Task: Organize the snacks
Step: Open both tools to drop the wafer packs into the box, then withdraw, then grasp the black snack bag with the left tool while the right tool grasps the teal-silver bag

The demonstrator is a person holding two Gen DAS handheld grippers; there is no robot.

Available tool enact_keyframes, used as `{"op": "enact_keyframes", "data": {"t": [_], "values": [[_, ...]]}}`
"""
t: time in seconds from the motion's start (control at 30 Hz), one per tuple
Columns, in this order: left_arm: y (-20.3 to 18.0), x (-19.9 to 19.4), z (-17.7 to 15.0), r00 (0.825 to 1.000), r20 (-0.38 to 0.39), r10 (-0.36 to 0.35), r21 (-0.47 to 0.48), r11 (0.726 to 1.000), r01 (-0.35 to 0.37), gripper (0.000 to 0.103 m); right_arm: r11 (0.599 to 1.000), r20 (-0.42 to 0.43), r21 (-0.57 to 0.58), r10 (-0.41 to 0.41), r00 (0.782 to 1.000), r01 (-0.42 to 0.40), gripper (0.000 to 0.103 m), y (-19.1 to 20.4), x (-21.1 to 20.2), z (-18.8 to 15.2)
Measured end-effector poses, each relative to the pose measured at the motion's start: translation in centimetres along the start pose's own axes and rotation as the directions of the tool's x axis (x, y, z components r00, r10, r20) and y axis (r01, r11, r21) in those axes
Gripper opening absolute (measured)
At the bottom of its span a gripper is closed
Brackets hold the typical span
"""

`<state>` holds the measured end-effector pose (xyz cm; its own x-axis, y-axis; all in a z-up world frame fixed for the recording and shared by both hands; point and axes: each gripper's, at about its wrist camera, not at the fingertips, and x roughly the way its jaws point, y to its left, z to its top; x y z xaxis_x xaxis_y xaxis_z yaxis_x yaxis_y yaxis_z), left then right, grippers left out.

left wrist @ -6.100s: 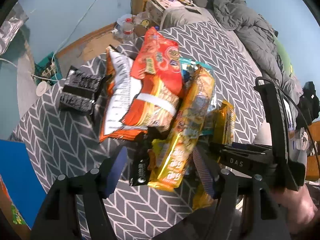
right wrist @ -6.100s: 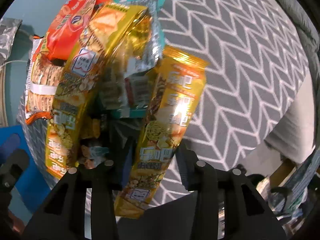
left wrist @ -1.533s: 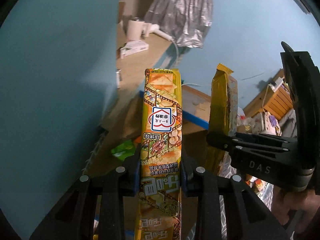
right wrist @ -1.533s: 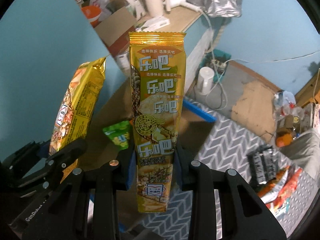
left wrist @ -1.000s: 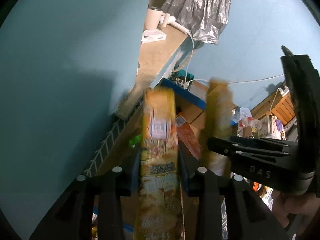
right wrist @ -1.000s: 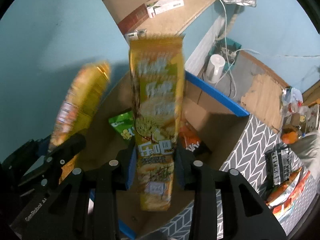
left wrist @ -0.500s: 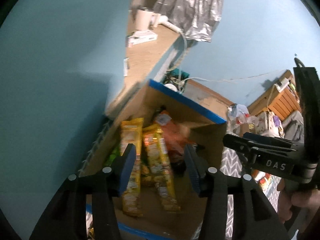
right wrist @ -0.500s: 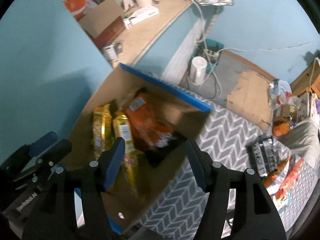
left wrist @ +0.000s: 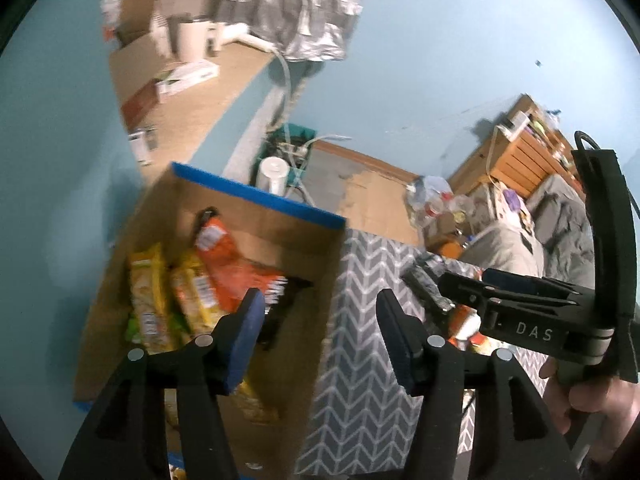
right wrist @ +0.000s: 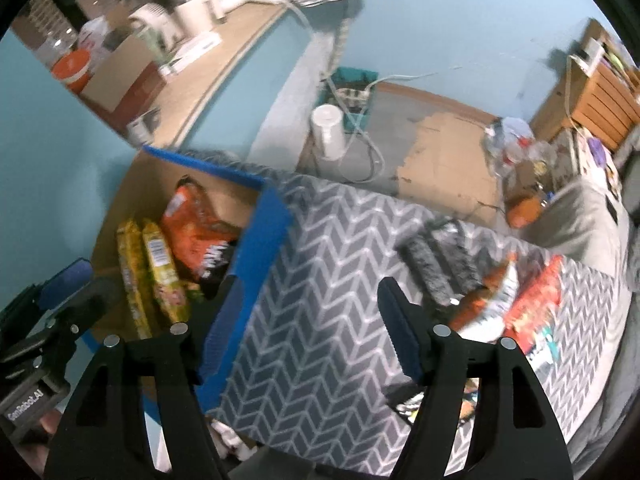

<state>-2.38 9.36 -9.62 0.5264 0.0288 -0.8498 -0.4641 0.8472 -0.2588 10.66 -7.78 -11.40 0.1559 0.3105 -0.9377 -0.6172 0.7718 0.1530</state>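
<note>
Nearest the left wrist lens, the left gripper point(left wrist: 320, 332) has its two blue-padded jaws spread, having just been opening, with nothing between them. In the right wrist view the right gripper point(right wrist: 304, 320) is likewise spread, its jaws just opened wider and bare of any packet. That tool also shows at three o'clock in the left view, gripped by a hand point(left wrist: 588, 396).

Just beyond the left jaws, at nine to ten o'clock, sits one cardboard box point(left wrist: 256, 216) with a blue-taped rim. Inside lie two yellow packets point(left wrist: 150, 292) side by side, lengthwise, touching; one orange bag point(left wrist: 236, 268) rests just beside them toward one o'clock, and a sliver of one green packet point(left wrist: 130, 330) peeks from under the yellow pair. A dark packet lies by the orange bag, too blurred to name.

The box stands against one chevron-patterned cushion top point(right wrist: 320, 320). On it, at two to three o'clock in the right view, wait two dark packets point(right wrist: 428, 264) lying parallel, then one orange-and-white bag point(right wrist: 488, 300) and one red bag point(right wrist: 536, 304), close together; more packets below them are blurred past counting.

Farther off, at twelve o'clock, one white cylinder point(right wrist: 330, 132) stands on the floor, and a wooden counter point(right wrist: 208, 72) runs along the blue wall.
</note>
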Motion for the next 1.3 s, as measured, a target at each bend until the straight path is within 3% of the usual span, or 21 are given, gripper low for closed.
{"op": "enact_keyframes", "data": {"t": [0.33, 0.53, 0.83, 0.97, 1.17, 1.3], "values": [[-7.6, 2.9, -0.3, 0.991, -0.102, -0.084, 0.083, 0.992, 0.092, 0.065, 0.986, 0.005, 0.155, -0.06, 0.998, 0.058, 0.075, -8.1, -1.7, -2.2], [-11.2, 5.2, -1.3, 0.979, -0.177, -0.099, 0.127, 0.984, 0.122, 0.07, 0.963, -0.024, 0.244, -0.11, 0.994, 0.113, 0.075, -13.1, -2.2, -4.4], [-14.7, 8.9, -4.3, 0.944, -0.314, -0.103, 0.135, 0.979, 0.151, 0.07, 0.922, -0.102, 0.332, -0.178, 0.979, 0.202, 0.076, -20.3, -1.7, -8.0], [-15.3, 10.4, -5.4, 0.927, -0.364, -0.093, 0.109, 0.984, 0.142, 0.07, 0.894, -0.143, 0.385, -0.189, 0.972, 0.23, 0.076, -23.3, -1.1, -9.8], [-16.7, 11.8, -7.0, 0.92, -0.387, -0.058, 0.093, 0.99, 0.102, 0.071, 0.855, -0.19, 0.453, -0.183, 0.965, 0.252, 0.076, -26.5, 0.1, -11.8], [-17.3, 12.9, -7.6, 0.912, -0.408, -0.048, 0.059, 0.995, 0.079, 0.074, 0.85, -0.221, 0.463, -0.166, 0.961, 0.253, 0.077, -27.7, 1.6, -12.6]]}}
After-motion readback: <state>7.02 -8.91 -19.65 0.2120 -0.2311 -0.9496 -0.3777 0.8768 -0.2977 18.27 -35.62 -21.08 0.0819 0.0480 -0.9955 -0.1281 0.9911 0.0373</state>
